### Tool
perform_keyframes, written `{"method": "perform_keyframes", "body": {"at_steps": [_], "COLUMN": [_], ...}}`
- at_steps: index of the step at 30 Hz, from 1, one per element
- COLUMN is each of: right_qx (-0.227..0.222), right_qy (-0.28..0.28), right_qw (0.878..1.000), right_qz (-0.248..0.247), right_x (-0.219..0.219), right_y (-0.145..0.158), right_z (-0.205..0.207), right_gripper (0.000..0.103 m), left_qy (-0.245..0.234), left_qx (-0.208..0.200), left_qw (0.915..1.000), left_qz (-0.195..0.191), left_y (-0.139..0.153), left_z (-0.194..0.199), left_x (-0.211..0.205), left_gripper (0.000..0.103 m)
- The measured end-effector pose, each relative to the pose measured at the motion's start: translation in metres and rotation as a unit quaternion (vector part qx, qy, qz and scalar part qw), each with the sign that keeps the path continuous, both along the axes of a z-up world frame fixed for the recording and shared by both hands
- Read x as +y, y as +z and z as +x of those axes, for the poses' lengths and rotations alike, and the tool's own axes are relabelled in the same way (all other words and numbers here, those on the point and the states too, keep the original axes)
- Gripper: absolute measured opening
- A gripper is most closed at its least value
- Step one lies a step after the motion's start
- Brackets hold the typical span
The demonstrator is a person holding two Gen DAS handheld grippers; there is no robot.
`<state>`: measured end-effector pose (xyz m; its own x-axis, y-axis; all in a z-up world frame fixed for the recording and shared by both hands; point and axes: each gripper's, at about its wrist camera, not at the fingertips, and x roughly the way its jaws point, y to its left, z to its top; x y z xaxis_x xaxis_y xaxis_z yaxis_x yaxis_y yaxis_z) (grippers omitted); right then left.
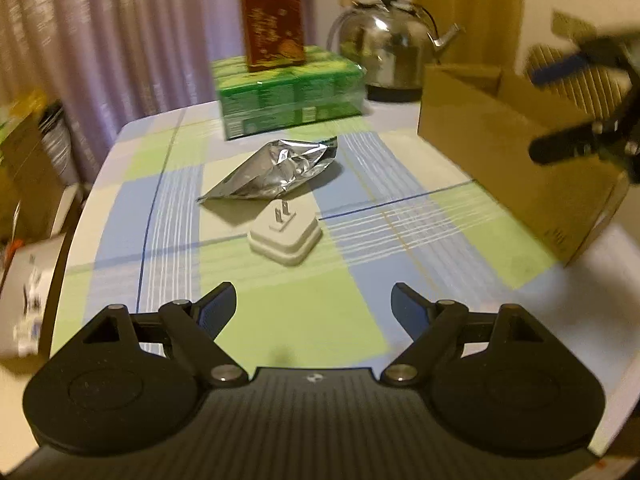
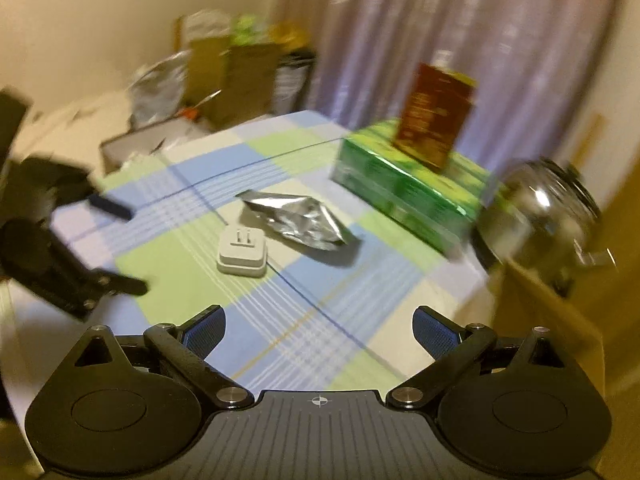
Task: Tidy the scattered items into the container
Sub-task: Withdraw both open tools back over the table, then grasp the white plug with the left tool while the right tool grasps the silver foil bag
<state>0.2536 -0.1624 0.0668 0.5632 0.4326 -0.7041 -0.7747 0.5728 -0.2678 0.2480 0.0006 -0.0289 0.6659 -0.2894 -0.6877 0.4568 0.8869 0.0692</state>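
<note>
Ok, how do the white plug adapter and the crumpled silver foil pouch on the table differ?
The white plug adapter is a compact, rigid, rounded block with two metal prongs pointing up; the crumpled silver foil pouch is longer, flattened, creased and shiny. The adapter lies nearer the left gripper, the pouch just behind it. Both rest loose on the checked tablecloth, outside the cardboard box.
</note>
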Motion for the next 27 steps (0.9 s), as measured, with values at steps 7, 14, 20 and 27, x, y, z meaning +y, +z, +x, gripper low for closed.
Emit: {"method": "perform_keyframes", "body": {"at_steps": [7, 14, 20, 27], "right_qx": [-0.01, -0.031, -0.039, -0.038], "right_qy": [0.136, 0.206, 0.256, 0.285], "right_qw": [0.987, 0.966, 0.946, 0.934], "right_qz": [-0.089, -0.155, -0.195, -0.211], "right_x": [0.05, 0.08, 0.097, 0.129], "right_y": [-0.039, -0.084, -0.107, -0.122], "right_z": [0.057, 0.106, 0.127, 0.148], "right_gripper": [0.097, 0.097, 0.097, 0.097], "left_qy": [-0.081, -0.14, -0.165, -0.159], "left_qx": [0.002, 0.012, 0.027, 0.034], "left_qw": [0.9963, 0.9894, 0.9856, 0.9866], "left_qz": [0.028, 0.039, 0.026, 0.005], "left_y": [-0.036, -0.066, -0.08, -0.081], "left_z": [0.072, 0.113, 0.133, 0.144], "left_x": [0.003, 0.003, -0.001, -0.002], "left_gripper": [0.082, 0.081, 0.081, 0.062]}}
